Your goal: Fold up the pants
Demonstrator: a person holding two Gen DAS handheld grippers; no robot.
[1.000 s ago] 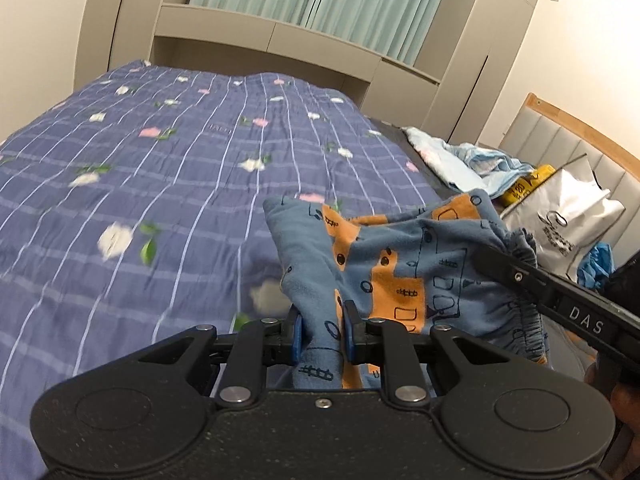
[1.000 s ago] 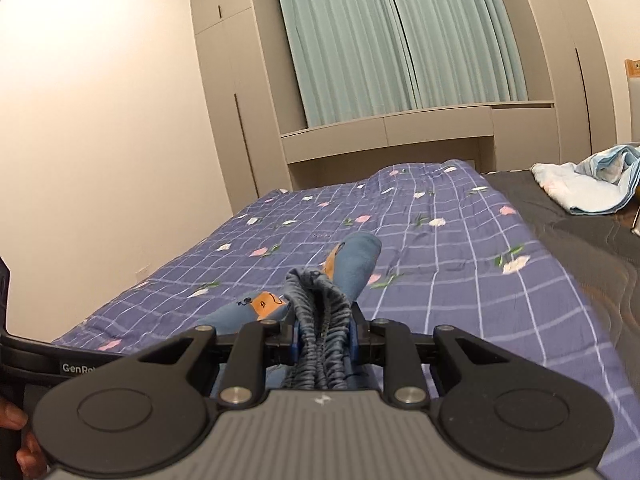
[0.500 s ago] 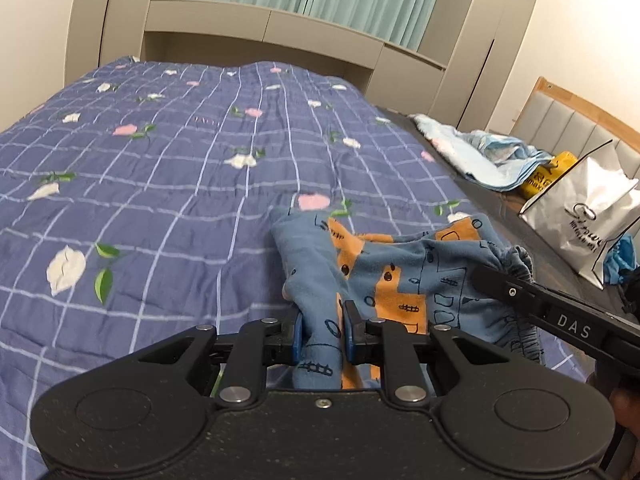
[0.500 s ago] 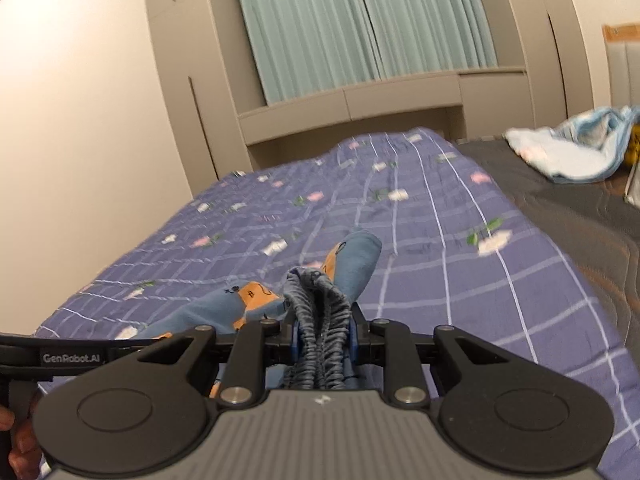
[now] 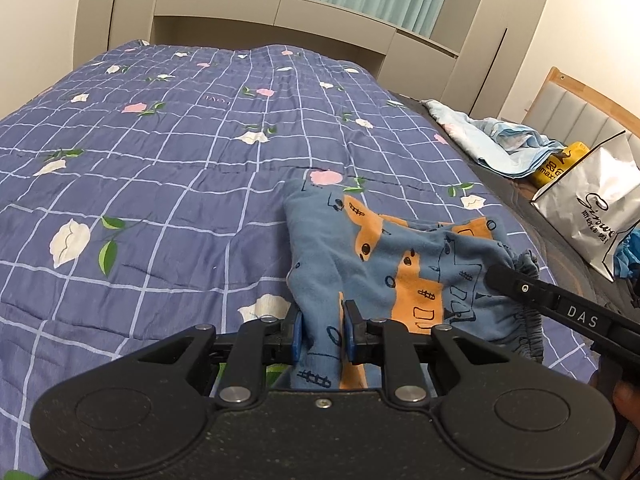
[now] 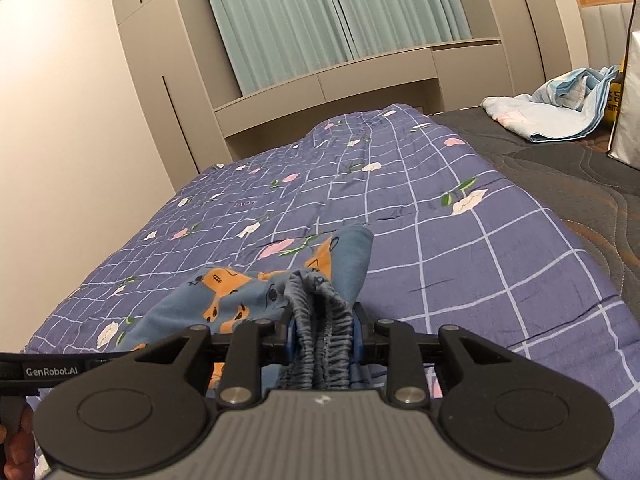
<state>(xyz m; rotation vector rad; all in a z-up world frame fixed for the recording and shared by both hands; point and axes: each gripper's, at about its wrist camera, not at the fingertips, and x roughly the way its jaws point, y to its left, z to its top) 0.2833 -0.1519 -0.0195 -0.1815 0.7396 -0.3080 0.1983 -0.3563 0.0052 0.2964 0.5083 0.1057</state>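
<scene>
The pants, blue with orange patches, lie partly on the bed near its close edge, one folded end reaching forward. The left tool is clamped on a leg end; the right tool is clamped on the gathered waistband. Gripping both ends likely lets the cloth be stretched flat before folding.

Small blue pants with orange patches lie bunched on the bedspread, gathered waistband raised.
</scene>
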